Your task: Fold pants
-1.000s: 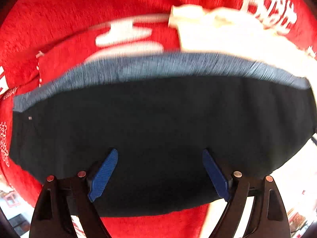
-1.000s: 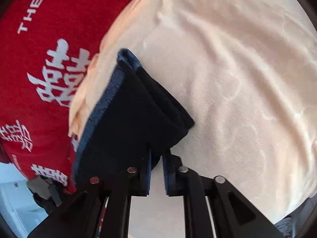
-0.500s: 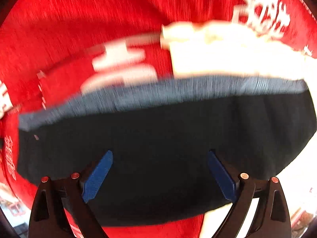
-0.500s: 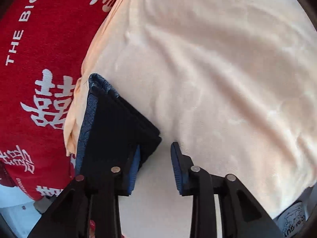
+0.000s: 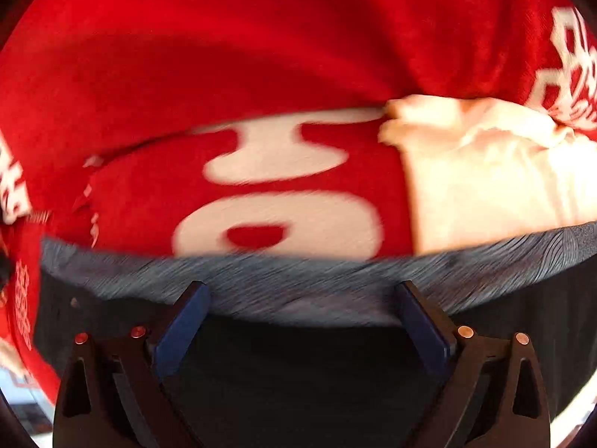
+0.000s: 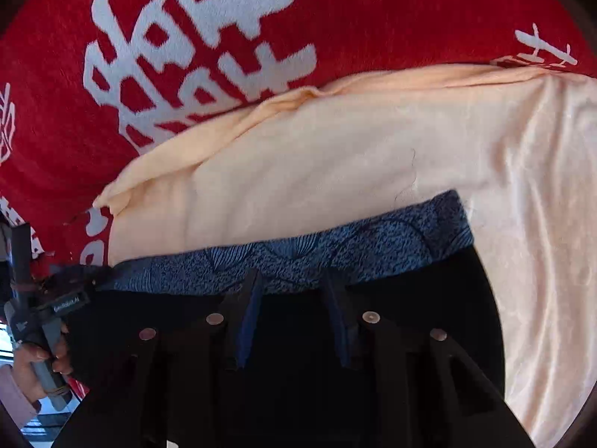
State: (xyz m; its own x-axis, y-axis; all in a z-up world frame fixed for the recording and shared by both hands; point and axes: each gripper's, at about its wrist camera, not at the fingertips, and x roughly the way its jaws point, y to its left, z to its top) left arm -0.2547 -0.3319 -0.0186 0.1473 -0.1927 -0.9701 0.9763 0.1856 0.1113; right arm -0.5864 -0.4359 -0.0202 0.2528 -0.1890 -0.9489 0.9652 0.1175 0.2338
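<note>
Right claw (image 6: 293,291) swung off the pants' corner and now hangs over the waistband; its jaws came apart, then narrowed a little, slightly apart with nothing pinched. Left claw (image 5: 300,298) slid toward the waistband too, jaws widening, spread wide, empty. Pants (image 6: 429,298): dark, nearly black, folded, blue patterned waistband (image 6: 335,250) running left-right across both views, long axis likewise. They lie partly on a cream cloth (image 6: 335,171), partly on a red blanket (image 6: 56,119) with white characters. Left view motion-blurred; pants' lower part hidden behind claw arms. A hand (image 6: 33,369) holding the other handle shows at the right view's left edge.
</note>
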